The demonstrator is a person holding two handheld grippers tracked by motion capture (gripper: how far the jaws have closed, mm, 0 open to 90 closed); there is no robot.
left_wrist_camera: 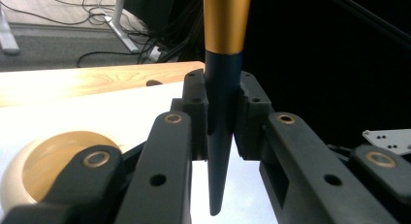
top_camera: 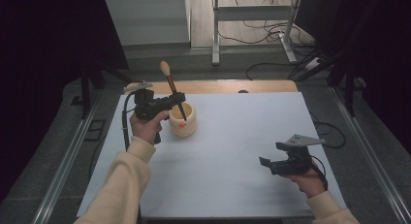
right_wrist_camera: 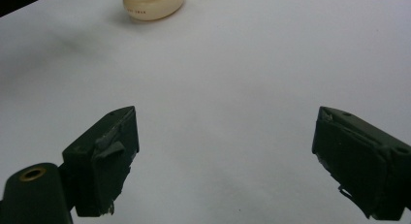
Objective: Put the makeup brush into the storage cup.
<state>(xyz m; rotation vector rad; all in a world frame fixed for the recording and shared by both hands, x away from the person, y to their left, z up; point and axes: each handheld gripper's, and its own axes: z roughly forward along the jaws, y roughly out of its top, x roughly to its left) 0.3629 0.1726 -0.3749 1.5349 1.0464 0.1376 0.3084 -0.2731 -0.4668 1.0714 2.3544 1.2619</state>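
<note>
the left gripper (top_camera: 178, 99) has its fingers clamped on the dark handle of a makeup brush (top_camera: 173, 88), which stands tilted over the cream-coloured cup (top_camera: 183, 121) at the back left of the white table (top_camera: 232, 151). the brush's pale rounded head points up and away, and its tapered tip hangs down at the cup's mouth; whether it touches the cup cannot be told. in the left gripper view the fingers (left_wrist_camera: 196, 105) press the handle (left_wrist_camera: 220, 136) from both sides, below the gold ferrule, with the cup (left_wrist_camera: 48, 161) low at the left. the right gripper (top_camera: 269, 156) hovers near the front right of the table, well apart from the cup, its fingers (right_wrist_camera: 104, 156) spread wide with nothing between them, the cup (right_wrist_camera: 152, 3) far off at the top.
</note>
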